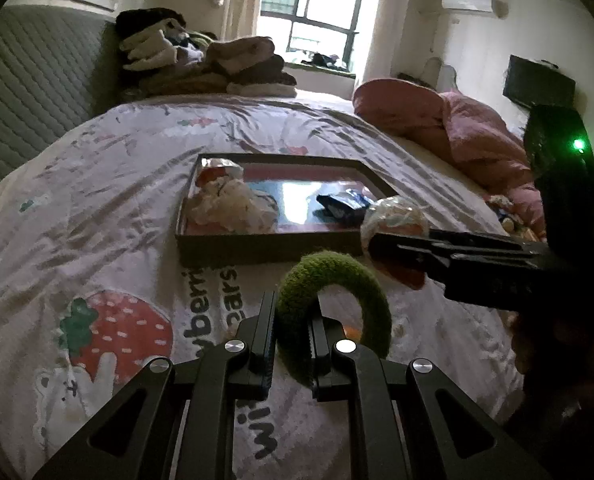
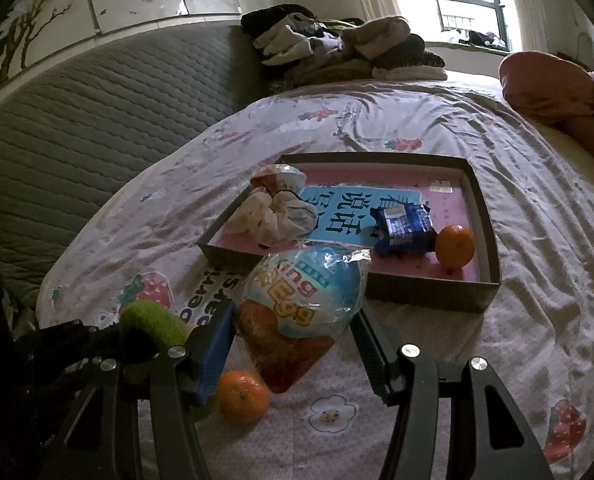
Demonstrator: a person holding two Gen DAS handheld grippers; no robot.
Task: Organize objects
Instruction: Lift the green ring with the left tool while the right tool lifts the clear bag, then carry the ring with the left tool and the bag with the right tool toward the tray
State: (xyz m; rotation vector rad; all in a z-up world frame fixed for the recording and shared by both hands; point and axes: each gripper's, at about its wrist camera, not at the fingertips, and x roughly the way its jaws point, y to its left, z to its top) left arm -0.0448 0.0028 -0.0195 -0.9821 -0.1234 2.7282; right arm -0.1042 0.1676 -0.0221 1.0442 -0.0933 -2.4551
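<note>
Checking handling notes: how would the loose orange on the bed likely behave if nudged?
The orange is round, so it would probably roll. The rumpled sheet may stop it soon. It looks firm, not fragile.

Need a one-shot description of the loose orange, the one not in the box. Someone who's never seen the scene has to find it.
Start at the shallow cardboard box on the strawberry-print bedspread. Come off its near wall past the egg-shaped snack pack in the right gripper; the loose orange lies on the bedspread just below that pack. Its twin, the other orange, sits inside the box beside a blue wrapper.
</note>
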